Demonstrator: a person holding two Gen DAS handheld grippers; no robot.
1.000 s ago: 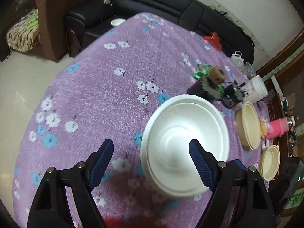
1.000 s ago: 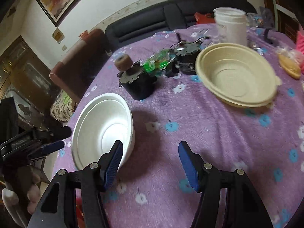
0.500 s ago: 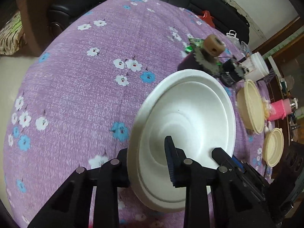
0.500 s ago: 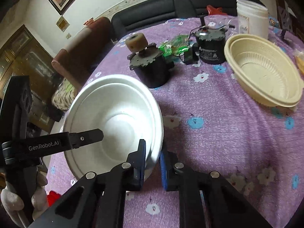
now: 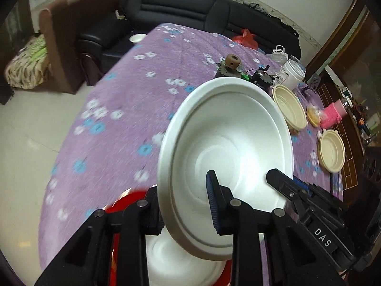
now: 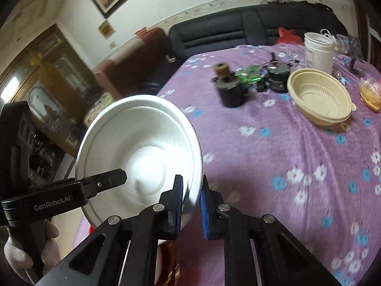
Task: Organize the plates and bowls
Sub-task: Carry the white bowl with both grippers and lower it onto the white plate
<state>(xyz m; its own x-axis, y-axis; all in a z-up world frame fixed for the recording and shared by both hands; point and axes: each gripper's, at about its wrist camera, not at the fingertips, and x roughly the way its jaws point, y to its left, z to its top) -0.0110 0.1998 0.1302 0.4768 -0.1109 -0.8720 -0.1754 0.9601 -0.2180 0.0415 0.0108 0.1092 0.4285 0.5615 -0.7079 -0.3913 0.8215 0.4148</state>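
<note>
A white foam bowl [image 5: 228,147] is held in the air, tilted, above the near table edge. My left gripper [image 5: 185,205] is shut on its near rim. My right gripper [image 6: 190,205] is shut on the opposite rim; the bowl also shows in the right wrist view [image 6: 140,152]. Below it a second white bowl [image 5: 181,262] sits on a red plate [image 5: 123,200]. A large beige bowl [image 6: 319,97] and a smaller beige bowl [image 5: 332,153] stand on the purple flowered tablecloth [image 6: 273,157].
Two black motor-like parts [image 6: 229,88] [image 6: 277,78], a green packet [image 6: 250,75], a white tub [image 6: 318,50] and a pink item [image 5: 333,114] stand at the far side. A black sofa [image 5: 202,7] lies beyond the table.
Both grippers closed on the white bowl's rim and lifted it off the table, bringing it back toward the near edge over the red plate and second bowl.
</note>
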